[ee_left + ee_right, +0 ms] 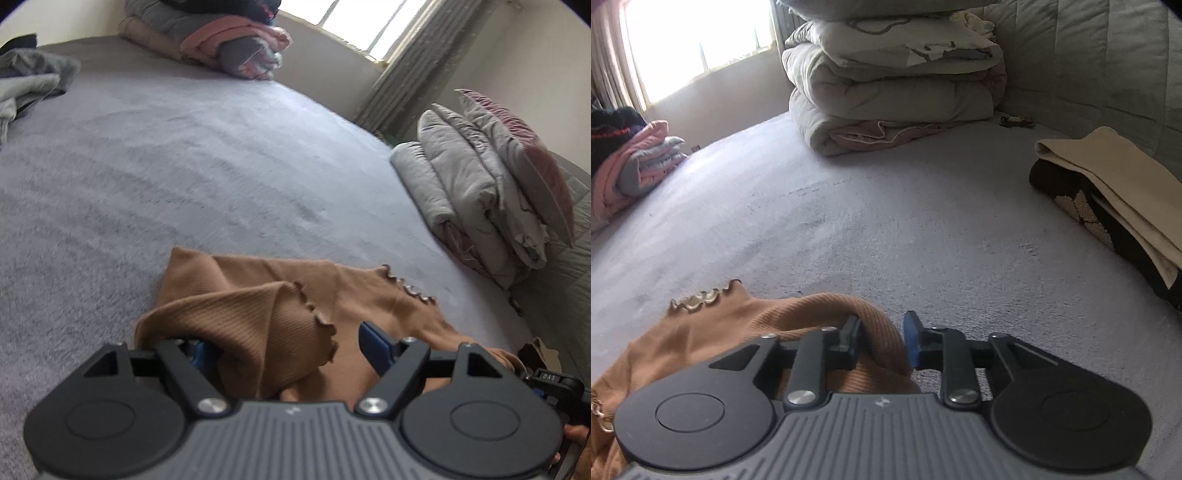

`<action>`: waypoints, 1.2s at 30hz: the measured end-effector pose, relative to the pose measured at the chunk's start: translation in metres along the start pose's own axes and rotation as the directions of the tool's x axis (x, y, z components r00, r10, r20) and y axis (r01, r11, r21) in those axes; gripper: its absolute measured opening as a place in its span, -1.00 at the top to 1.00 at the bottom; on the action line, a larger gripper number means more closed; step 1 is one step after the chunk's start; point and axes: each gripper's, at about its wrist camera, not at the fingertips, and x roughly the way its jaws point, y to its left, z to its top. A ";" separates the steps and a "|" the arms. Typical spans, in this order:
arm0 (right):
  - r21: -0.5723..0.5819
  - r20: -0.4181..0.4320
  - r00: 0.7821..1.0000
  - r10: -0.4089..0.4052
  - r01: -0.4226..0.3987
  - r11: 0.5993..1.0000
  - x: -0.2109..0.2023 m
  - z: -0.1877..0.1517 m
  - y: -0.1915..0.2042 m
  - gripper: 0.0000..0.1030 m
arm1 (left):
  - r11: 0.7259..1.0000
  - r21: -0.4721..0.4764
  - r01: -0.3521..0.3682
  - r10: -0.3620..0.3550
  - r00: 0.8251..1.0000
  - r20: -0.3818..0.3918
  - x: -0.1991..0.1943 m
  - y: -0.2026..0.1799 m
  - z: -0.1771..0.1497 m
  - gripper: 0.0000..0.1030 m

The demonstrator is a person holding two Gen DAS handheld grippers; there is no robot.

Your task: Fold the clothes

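Tan ribbed top [258, 317] with frilled hem lies bunched on the grey bed cover [184, 166], a fold loose between the right gripper [881, 341]'s part-open jaws and the left gripper [284, 350] wide over it, gripping nothing; spreading it flat seems next.

Your left gripper [288, 349] is standing wide open over the brown ribbed top [258, 314], which is lying bunched on the near grey bed [184, 166]; folded quilts [480, 184] are sitting far right.
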 end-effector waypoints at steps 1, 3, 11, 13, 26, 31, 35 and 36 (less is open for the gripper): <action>0.004 0.000 1.000 0.003 -0.003 1.000 -0.003 0.000 -0.001 0.38 | 1.000 0.002 0.005 -0.005 1.000 0.002 -0.001 -0.001 0.000 -0.54; 0.022 0.012 1.000 0.013 -0.013 1.000 -0.009 0.002 -0.007 0.35 | 1.000 0.005 0.007 -0.007 1.000 0.003 -0.002 -0.001 0.000 -0.54; 0.083 0.043 0.991 0.126 -0.129 0.988 -0.021 0.017 -0.017 0.27 | 1.000 -0.002 0.024 -0.024 0.999 0.039 -0.010 -0.009 0.013 -0.54; 0.086 0.029 0.986 0.166 -0.168 0.982 -0.015 0.023 -0.012 0.27 | 0.999 0.007 0.035 -0.036 0.998 0.050 -0.008 -0.014 0.021 -0.54; -0.041 -0.141 0.946 0.293 -0.301 0.953 0.071 0.032 0.073 0.27 | 0.967 0.255 -0.014 0.015 1.000 -0.003 0.080 -0.045 0.058 -0.54; -0.138 -0.186 0.956 0.227 -0.254 0.957 0.105 0.026 0.099 0.27 | 0.916 0.401 -0.019 0.044 0.998 -0.054 0.129 -0.063 0.056 -0.54; -0.208 -0.212 0.958 0.196 -0.240 0.948 0.116 0.016 0.104 0.27 | 0.892 0.450 -0.032 0.079 0.993 -0.085 0.157 -0.062 0.051 -0.54; -0.223 -0.216 0.957 0.194 -0.242 0.944 0.117 0.014 0.104 0.28 | 0.887 0.460 -0.042 0.091 0.992 -0.085 0.161 -0.061 0.050 -0.54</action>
